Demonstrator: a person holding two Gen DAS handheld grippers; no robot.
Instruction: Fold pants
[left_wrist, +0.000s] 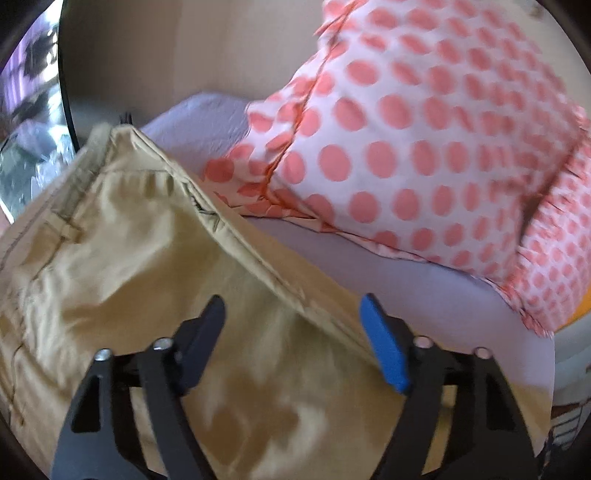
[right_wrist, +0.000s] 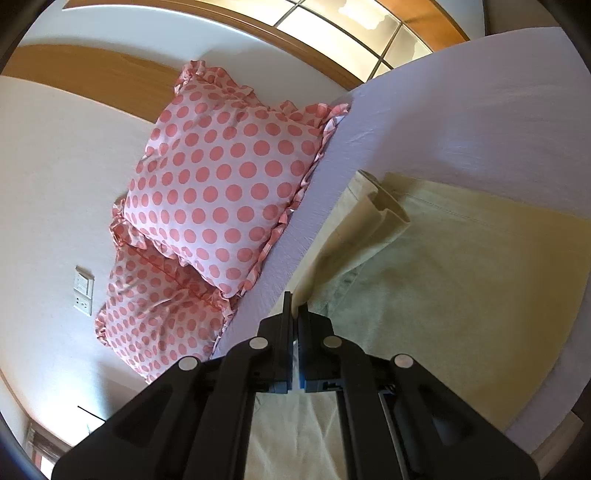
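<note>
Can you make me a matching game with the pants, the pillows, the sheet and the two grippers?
Things:
1. pants
2. pillows
3. sheet
4. left gripper
5. right gripper

Descriptions:
A. open, holding nothing
B. pale purple
C. tan
D. white with pink dots
E. shut on cloth

Pairs: 1-C, 2-D, 3-B, 4-A, 5-E
</note>
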